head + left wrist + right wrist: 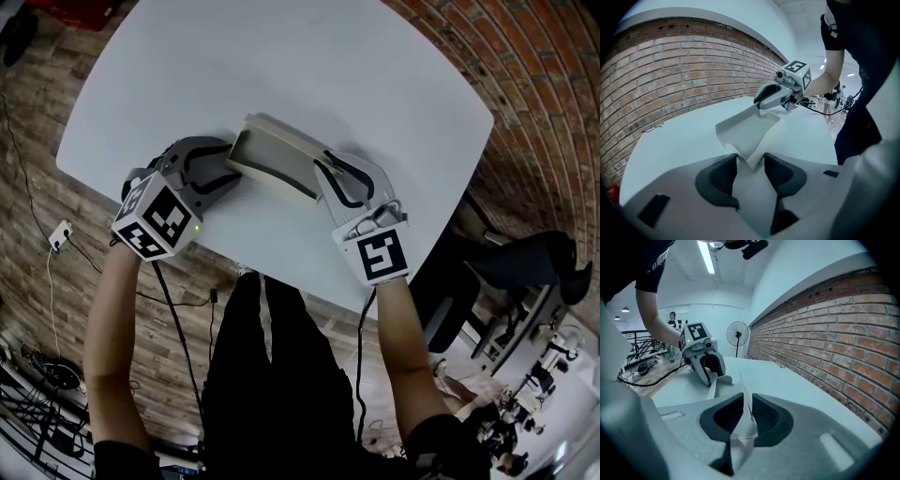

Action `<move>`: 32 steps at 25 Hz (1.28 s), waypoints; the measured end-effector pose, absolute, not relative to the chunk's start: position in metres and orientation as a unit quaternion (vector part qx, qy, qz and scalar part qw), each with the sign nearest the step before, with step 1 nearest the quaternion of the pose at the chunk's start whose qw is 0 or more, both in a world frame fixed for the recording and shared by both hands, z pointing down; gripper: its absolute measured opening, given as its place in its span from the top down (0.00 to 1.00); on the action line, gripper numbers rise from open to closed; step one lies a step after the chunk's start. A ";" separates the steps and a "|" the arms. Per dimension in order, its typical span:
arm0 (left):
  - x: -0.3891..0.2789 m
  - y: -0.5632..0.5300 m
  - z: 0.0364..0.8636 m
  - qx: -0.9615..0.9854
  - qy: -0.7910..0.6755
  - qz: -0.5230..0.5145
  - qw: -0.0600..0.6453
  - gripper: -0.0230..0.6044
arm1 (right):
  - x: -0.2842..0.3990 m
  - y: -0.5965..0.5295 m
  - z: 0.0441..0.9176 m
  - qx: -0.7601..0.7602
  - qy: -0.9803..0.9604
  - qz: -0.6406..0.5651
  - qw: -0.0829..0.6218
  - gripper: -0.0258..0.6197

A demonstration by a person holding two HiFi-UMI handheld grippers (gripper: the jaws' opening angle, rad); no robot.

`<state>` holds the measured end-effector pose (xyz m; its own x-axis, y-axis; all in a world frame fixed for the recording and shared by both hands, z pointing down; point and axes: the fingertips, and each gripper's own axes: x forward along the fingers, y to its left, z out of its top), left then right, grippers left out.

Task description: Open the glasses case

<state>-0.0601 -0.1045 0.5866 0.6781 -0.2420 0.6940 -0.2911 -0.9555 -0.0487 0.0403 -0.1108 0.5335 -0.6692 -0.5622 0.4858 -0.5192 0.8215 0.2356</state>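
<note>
— Where did we find the pale grey folding glasses case (277, 155)?
— On the white rounded surface (281, 56), between both tongs. Left tongs (750, 161) pinched its end; right tongs (745, 404) sat nearly closed, clamping its thin flap (746, 394).

Pale grey glasses case (277, 156), flap ajar

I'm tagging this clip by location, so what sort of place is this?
Probably an indoor workshop or lab space: a bare brick wall, a pedestal fan, and a loose cable trailing over the floor beside the white table.
</note>
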 end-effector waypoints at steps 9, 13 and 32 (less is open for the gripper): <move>-0.062 -0.106 0.584 0.916 -0.152 0.370 0.023 0.67 | 0.045 -0.133 0.532 0.311 -0.919 -0.018 0.244 0.89; -0.062 -0.105 0.585 0.916 -0.154 0.369 0.021 0.67 | 0.048 -0.139 0.535 0.323 -0.919 0.007 0.227 0.89; -0.065 -0.106 0.583 0.917 -0.164 0.364 0.008 0.68 | 0.058 -0.148 0.547 0.340 -0.909 0.076 0.230 0.89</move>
